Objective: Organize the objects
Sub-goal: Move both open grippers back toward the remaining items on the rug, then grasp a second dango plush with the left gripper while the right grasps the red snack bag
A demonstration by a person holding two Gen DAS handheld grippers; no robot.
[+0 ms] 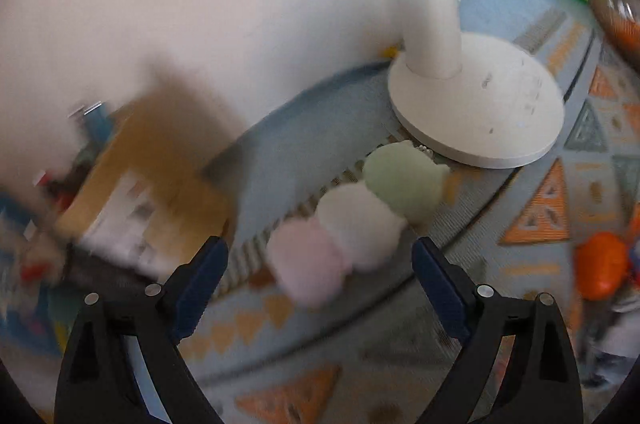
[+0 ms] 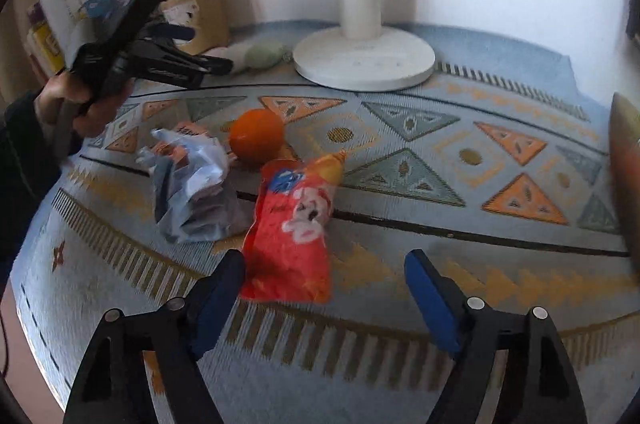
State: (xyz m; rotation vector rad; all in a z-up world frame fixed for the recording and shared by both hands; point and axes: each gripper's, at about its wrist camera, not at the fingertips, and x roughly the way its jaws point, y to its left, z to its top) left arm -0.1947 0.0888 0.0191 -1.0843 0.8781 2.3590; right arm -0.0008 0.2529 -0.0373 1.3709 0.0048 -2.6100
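Observation:
A soft toy of three joined balls, pink, white and green [image 1: 356, 220], lies on the patterned rug just ahead of my open, empty left gripper [image 1: 320, 272]. It also shows in the right wrist view [image 2: 260, 55], beside the left gripper [image 2: 216, 65]. My right gripper [image 2: 326, 288] is open and empty over the rug, its left finger [image 2: 218, 298] close to the near end of a red snack bag [image 2: 294, 224]. An orange ball [image 2: 256, 139] and a crumpled blue-white bag [image 2: 192, 187] lie beyond the snack bag.
A white fan base with its pole [image 1: 476, 95] stands on the rug by the wall, right behind the soft toy; it also shows in the right wrist view [image 2: 364, 59]. A cardboard box [image 1: 148, 179] with papers stands at left. The orange ball [image 1: 600, 264] is at right.

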